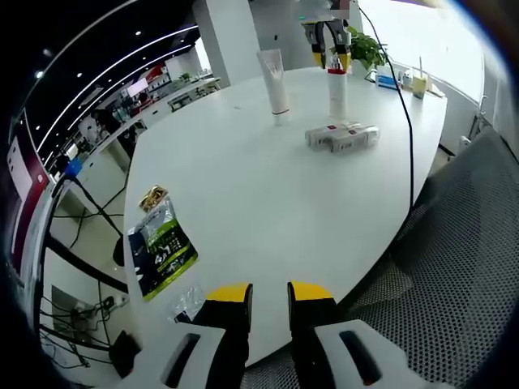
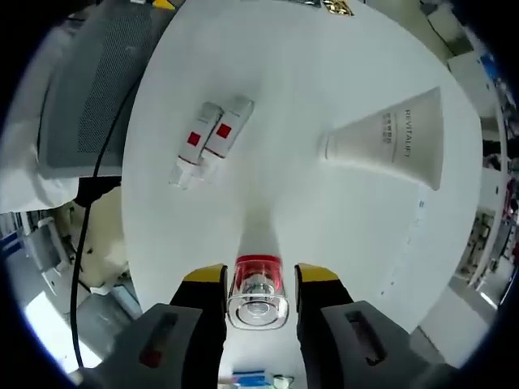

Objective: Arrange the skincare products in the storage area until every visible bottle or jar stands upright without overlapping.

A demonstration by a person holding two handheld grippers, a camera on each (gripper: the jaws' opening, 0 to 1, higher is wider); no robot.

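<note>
The right hand-held gripper [image 2: 258, 279] is clamped on an upright bottle [image 2: 257, 296] on the white worktop [image 2: 308, 105], near two lying tubes [image 2: 212, 139] and a standing tube [image 2: 397, 138]; the left hand-held gripper [image 1: 268, 293] is apart, holding nothing

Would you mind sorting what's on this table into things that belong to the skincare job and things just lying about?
Job:
- upright bottle with red cap
- standing white tube
- two small tubes lying flat

Lying about:
- snack packet
- black cable
- potted plant
</note>
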